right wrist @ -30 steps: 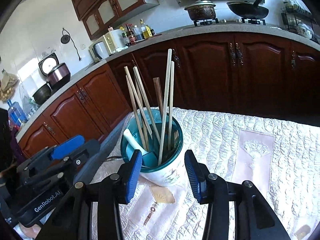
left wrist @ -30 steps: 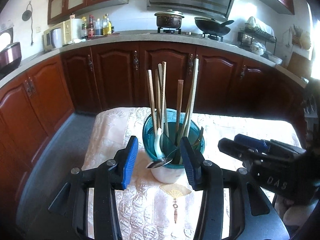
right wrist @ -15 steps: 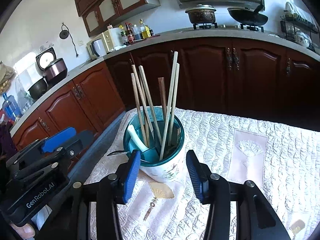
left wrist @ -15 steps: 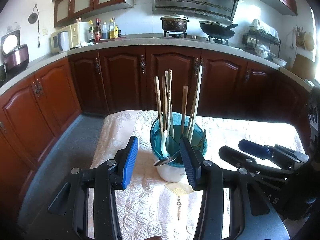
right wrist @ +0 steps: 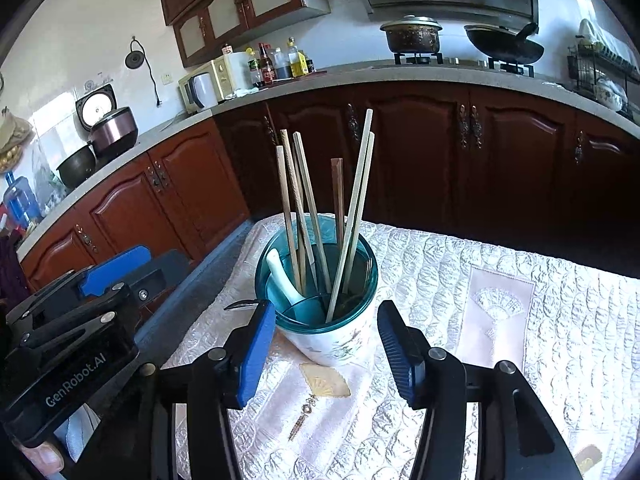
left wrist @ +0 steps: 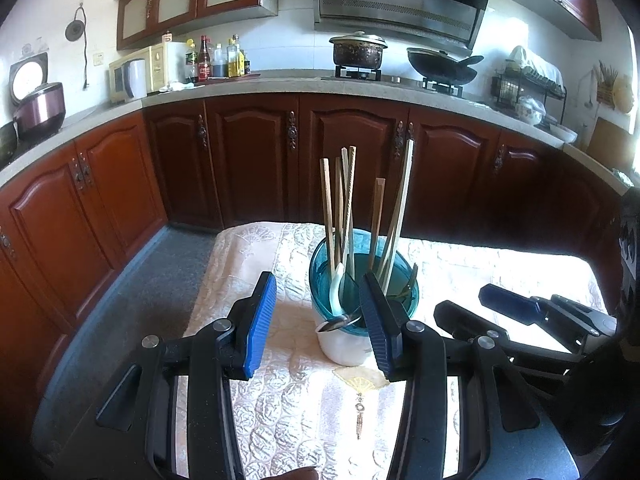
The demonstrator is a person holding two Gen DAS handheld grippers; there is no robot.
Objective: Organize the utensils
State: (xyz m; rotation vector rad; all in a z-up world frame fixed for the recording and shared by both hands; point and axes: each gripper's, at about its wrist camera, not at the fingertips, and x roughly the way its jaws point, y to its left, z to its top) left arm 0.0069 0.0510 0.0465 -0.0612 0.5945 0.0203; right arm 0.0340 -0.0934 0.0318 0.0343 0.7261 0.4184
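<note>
A white utensil holder with a teal rim [left wrist: 348,344] [right wrist: 332,340] stands on the cream quilted tablecloth [right wrist: 500,280]. It holds several wooden chopsticks [left wrist: 348,200] [right wrist: 304,208], a white ceramic spoon [left wrist: 336,284] [right wrist: 280,276] and a dark fork [left wrist: 412,280]. A metal spoon [left wrist: 340,323] pokes out over its near rim. My left gripper [left wrist: 317,278] hangs open just before the holder, with nothing between its blue pads. My right gripper [right wrist: 325,308] is open too, its fingers standing either side of the holder without touching. Each gripper shows in the other's view [left wrist: 508,304] [right wrist: 116,268].
The table's left edge [left wrist: 208,280] drops to a grey floor [left wrist: 140,288]. Dark red cabinets [left wrist: 256,160] and a worktop with a stove, pots, bottles and a microwave run behind. A fan-shaped pattern [right wrist: 326,384] is sewn into the cloth before the holder.
The right gripper's jaws have widened a little and it has drawn slightly back from the holder. The left gripper has stayed open. Nothing was picked up or let go.
</note>
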